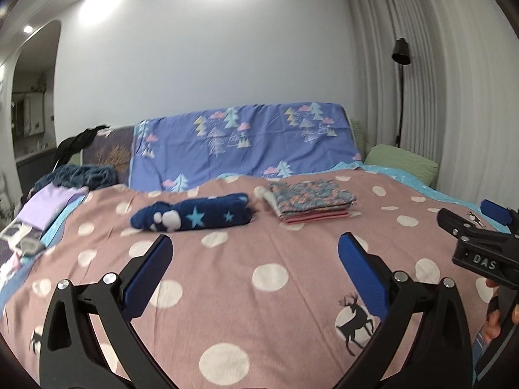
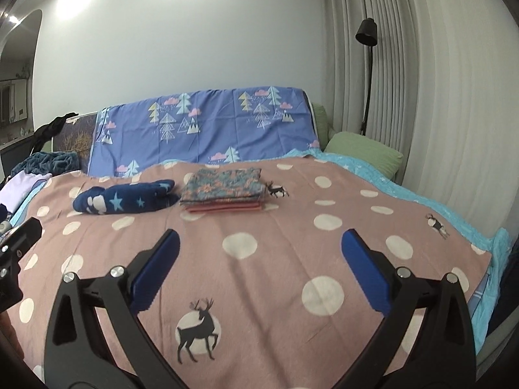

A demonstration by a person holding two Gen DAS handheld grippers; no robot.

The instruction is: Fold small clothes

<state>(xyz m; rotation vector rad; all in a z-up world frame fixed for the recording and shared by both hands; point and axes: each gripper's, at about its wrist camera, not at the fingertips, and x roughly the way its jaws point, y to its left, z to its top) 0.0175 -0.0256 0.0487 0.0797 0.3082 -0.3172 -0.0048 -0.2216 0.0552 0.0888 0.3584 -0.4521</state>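
Both the left gripper and right gripper hung wide open, empty; a careless reach risked toppling the neat folded patterned stack beside the navy star-print fleece bundle.

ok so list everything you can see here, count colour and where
bedspread: 1, dusty pink with white dots and dark deer, covering the bed
navy garment: 1, dark blue with light stars, bunched at mid-bed, left of the stack
folded stack: 1, teal-patterned pieces over pink ones, mid-bed
tree-print sheet: 1, blue-purple, draped behind the bed
green pillows: at least 1, at the bed's far right corner
floor lamp: 1, black, by the curtain
curtain: white, right wall
loose clothes: several, lilac and dark teal, along the bed's left edge
left hand-held gripper: black with blue pads, open, empty
right hand-held gripper: same, open, empty
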